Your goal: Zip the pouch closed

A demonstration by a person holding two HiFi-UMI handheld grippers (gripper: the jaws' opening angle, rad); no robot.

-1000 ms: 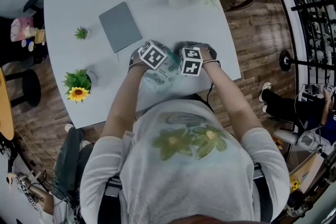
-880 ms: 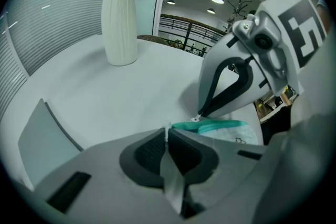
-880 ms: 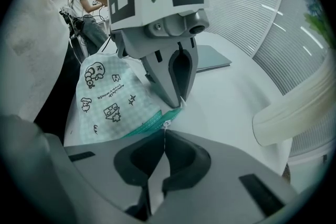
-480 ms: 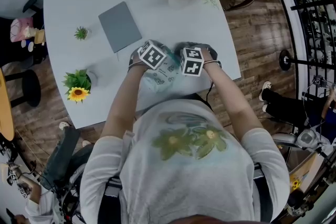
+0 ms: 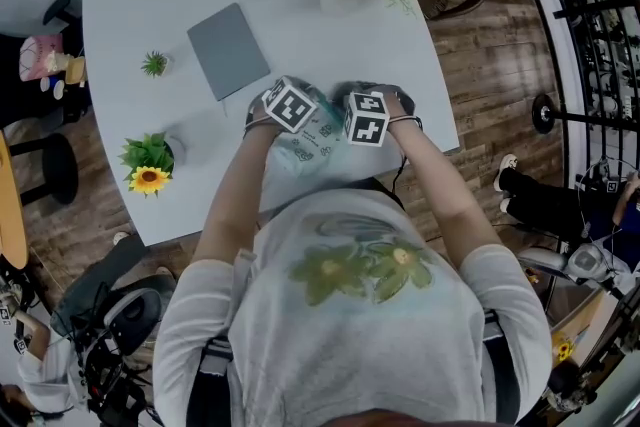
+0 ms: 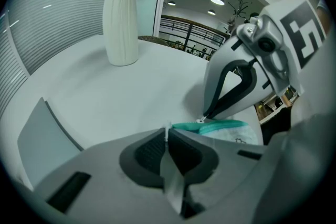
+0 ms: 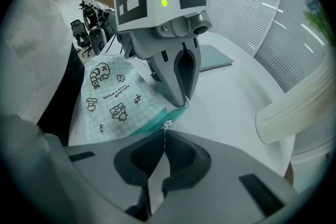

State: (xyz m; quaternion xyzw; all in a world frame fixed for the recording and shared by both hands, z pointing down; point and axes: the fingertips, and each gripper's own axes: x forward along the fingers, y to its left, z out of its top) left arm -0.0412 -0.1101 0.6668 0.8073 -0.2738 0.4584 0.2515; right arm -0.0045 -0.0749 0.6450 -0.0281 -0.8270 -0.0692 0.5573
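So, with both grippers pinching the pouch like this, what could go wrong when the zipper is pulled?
1. The right gripper holds only the thin zipper pull at its tips; it may slip out under a pull.
2. The left gripper pinches just a narrow end of the pouch; the soft fabric could slide free or bunch up.
3. The white vase stands not far beyond them; a sudden slip might swing a gripper toward it.

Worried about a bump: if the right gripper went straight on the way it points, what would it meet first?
The pouch, at its teal zipper edge right by the tongs' tips; close behind, the left gripper. Depth is hard to judge.
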